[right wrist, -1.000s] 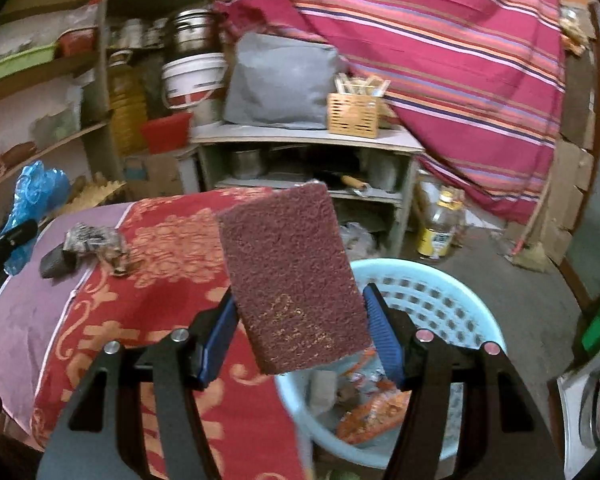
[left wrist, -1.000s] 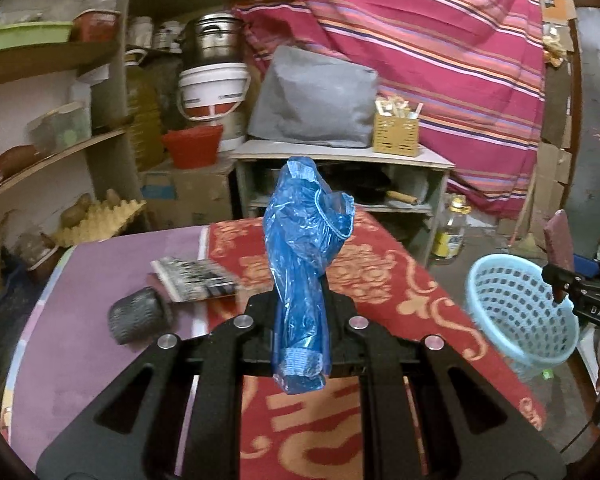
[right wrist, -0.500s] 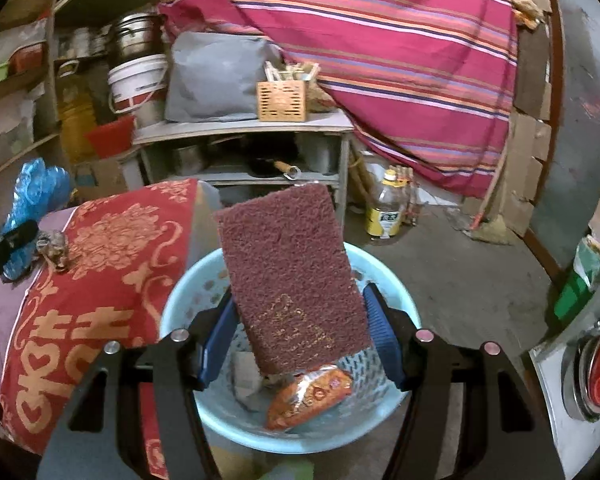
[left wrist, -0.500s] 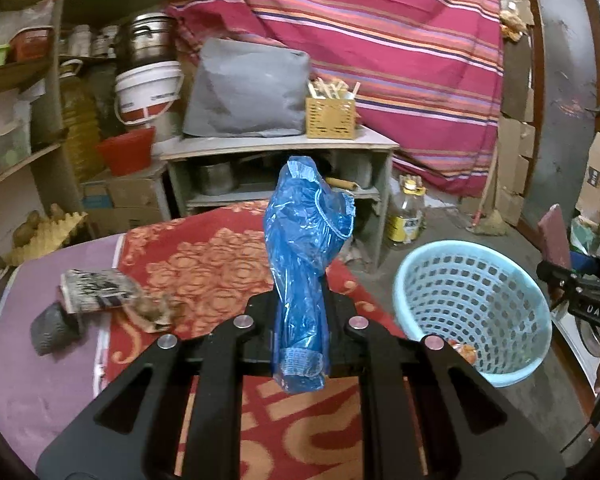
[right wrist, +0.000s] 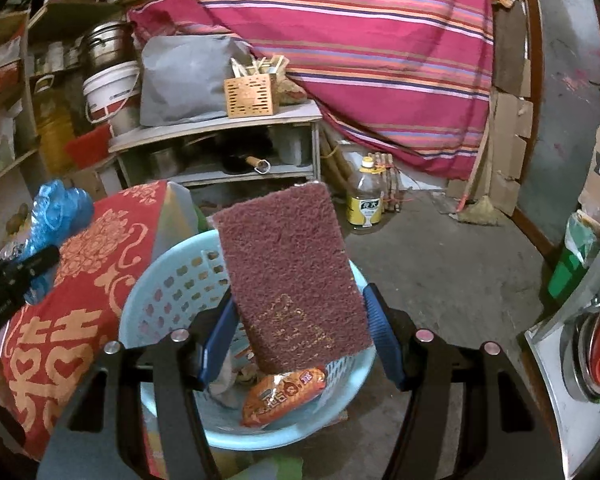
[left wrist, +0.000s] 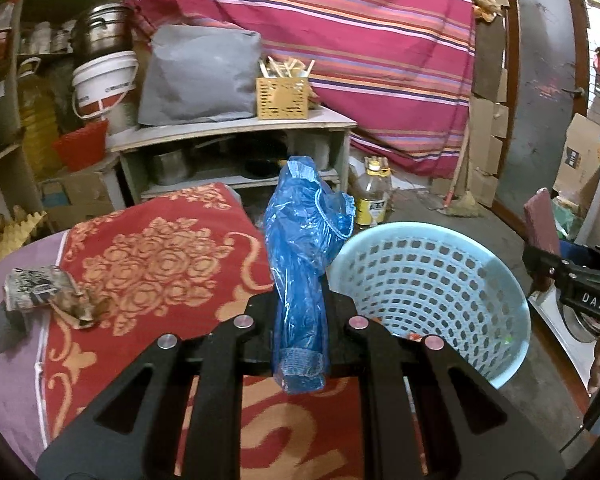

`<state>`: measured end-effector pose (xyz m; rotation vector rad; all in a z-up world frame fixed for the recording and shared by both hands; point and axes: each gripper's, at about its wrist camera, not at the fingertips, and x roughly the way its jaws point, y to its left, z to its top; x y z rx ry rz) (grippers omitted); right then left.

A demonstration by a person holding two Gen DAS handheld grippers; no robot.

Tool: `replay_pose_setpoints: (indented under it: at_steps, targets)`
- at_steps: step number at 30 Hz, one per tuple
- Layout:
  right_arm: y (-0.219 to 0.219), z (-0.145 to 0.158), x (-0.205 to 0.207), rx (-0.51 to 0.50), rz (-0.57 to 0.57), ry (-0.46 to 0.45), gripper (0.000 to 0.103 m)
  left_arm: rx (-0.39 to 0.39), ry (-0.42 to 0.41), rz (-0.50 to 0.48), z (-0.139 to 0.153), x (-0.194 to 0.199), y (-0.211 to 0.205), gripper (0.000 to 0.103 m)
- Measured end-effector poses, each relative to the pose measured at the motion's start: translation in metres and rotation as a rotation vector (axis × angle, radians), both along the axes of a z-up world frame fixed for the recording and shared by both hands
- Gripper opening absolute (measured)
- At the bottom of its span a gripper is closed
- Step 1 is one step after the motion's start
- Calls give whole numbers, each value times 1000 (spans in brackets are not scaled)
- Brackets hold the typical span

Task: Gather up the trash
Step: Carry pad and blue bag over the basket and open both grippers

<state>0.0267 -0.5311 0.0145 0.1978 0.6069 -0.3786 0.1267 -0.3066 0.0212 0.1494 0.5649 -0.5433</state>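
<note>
My left gripper (left wrist: 300,336) is shut on a crumpled blue plastic bag (left wrist: 306,248), held upright over the red patterned tablecloth (left wrist: 156,256) beside the light blue mesh basket (left wrist: 452,280). My right gripper (right wrist: 300,336) is shut on a maroon scouring pad (right wrist: 290,276) and holds it above the same basket (right wrist: 168,292), which contains an orange snack wrapper (right wrist: 284,394) and other scraps. The blue bag also shows at the left of the right wrist view (right wrist: 56,216). A crumpled paper wrapper (left wrist: 40,290) and brown scraps (left wrist: 80,306) lie on the table.
A dark mesh object (left wrist: 4,328) lies at the table's left edge. A low shelf (left wrist: 236,128) with a yellow holder (left wrist: 282,98), a grey bag and buckets stands behind. An oil bottle (right wrist: 366,196) stands on the concrete floor. A striped cloth hangs at the back.
Both grippers have swung right. The basket now sits next to the blue bag in the left view and directly under the scouring pad in the right view. Both grips are unchanged.
</note>
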Motion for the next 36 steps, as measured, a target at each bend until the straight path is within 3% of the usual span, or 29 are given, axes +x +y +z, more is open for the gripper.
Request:
replay_pose_setpoints:
  at_steps: [7,17,19,21,23,26,30,36]
  targets:
    - [-15,-7,-2,25,-18,11,62,-32,49,-55,-11,6,-32,13]
    - [-23,-13,1,35,-19,28,62,-16,138,-102,-36,12,-63,17]
    - [-23,-13,1,34,-19,28,62,-7,142,-104,-38,11,-65,22]
    - [-23,-13,1,35,-19,27,62,4,133,-99,-39,9,-64,40]
    - [-23,-14,1,35,-19,28,62,7,120,-92,-37,7,-62,50]
    - [-23,-14,2,36,-18,29,62,2,107,-80,-33,6,-57,55]
    - [-19,-13,5,34,-11,26,62,-6,75,-26,-25,8,-40,73]
    - [-2,-13,20,38,9,26,62,-15,26,69,-10,14,-4,90]
